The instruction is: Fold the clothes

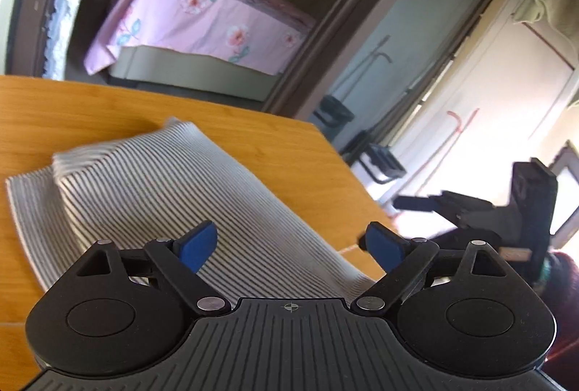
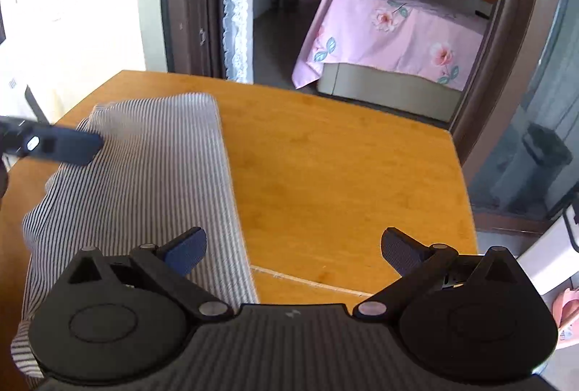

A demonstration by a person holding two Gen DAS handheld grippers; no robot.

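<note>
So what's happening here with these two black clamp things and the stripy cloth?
A person is folding laundry with a hand-held gripper in each hand. A striped garment lies partly folded on a wooden table. Both the left gripper and the right gripper are open and empty just above it, the right one over the garment's straight edge. Nothing is being gripped at this moment.

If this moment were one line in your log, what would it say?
task: fold clothes | striped cloth folded, on table | left gripper open, empty | right gripper open, empty
</note>
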